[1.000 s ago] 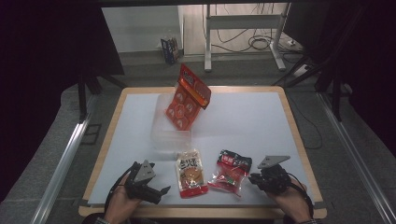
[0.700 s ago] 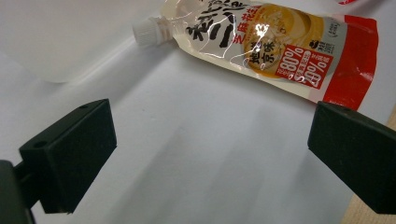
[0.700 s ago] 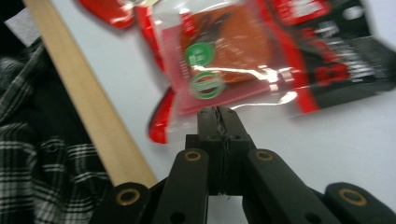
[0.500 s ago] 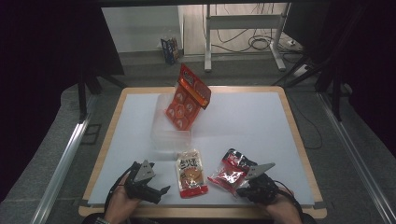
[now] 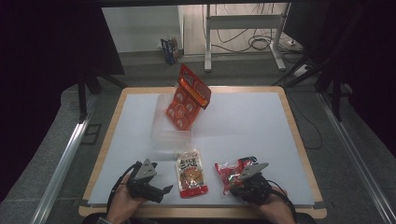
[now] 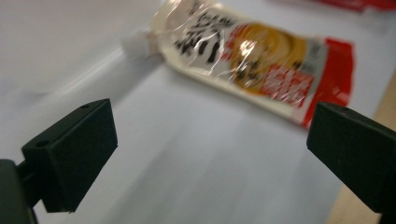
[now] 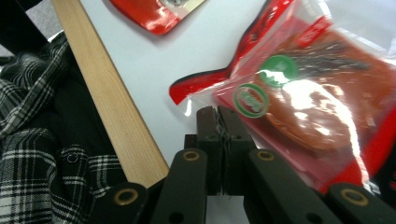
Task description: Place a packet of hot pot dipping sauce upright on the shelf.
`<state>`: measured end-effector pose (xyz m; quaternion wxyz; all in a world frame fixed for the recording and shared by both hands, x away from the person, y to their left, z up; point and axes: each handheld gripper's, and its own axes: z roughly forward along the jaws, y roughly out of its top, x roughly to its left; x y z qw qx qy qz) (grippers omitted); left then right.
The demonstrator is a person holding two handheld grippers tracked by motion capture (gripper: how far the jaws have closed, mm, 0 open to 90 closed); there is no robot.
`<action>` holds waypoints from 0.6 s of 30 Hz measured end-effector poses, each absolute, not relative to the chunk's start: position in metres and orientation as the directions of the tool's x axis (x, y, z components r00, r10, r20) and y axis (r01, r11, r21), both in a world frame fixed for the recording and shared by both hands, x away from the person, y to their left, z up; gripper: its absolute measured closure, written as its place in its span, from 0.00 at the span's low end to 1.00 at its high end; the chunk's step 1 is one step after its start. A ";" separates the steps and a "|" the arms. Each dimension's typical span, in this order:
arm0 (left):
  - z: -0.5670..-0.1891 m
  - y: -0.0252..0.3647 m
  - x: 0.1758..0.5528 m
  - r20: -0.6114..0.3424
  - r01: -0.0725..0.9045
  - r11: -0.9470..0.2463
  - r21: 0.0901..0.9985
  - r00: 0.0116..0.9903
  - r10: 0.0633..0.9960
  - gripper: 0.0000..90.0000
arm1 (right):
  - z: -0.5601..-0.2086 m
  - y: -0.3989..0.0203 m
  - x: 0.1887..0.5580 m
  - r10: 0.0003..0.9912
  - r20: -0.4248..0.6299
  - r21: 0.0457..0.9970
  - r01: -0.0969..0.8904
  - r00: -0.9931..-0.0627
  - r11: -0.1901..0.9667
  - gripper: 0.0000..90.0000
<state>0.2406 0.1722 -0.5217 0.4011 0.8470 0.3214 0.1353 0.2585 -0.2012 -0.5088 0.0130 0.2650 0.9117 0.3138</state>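
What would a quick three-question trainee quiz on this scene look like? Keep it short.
1. True or false: the right gripper has its jaws closed on the edge of the red snack packet.
2. How do the left gripper jaws stand? A) wide open over bare table B) shut on a packet C) shut on nothing
3. What leans upright in the clear bin at mid-table?

Key
1. True: the jaws meet on the packet's clear edge.
2. A: the cream and red packet lies beyond them, untouched.
3. The tall orange-red bag.
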 end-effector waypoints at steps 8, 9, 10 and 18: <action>-0.515 0.136 0.245 -0.059 0.381 -0.475 0.793 0.825 0.562 0.23 | -0.500 -0.217 0.259 0.552 0.065 0.598 0.475 -0.831 0.645 0.84; -0.514 0.132 0.246 -0.062 0.375 -0.473 0.797 0.830 0.554 0.27 | -0.499 -0.219 0.259 0.559 0.053 0.601 0.474 -0.827 0.643 0.82; -0.513 0.128 0.247 -0.070 0.371 -0.470 0.801 0.838 0.542 0.31 | -0.498 -0.221 0.259 0.568 0.045 0.604 0.476 -0.822 0.640 0.80; -0.510 0.092 0.261 -0.091 0.331 -0.478 0.814 0.885 0.457 0.64 | -0.494 -0.240 0.261 0.630 0.009 0.625 0.496 -0.776 0.603 0.63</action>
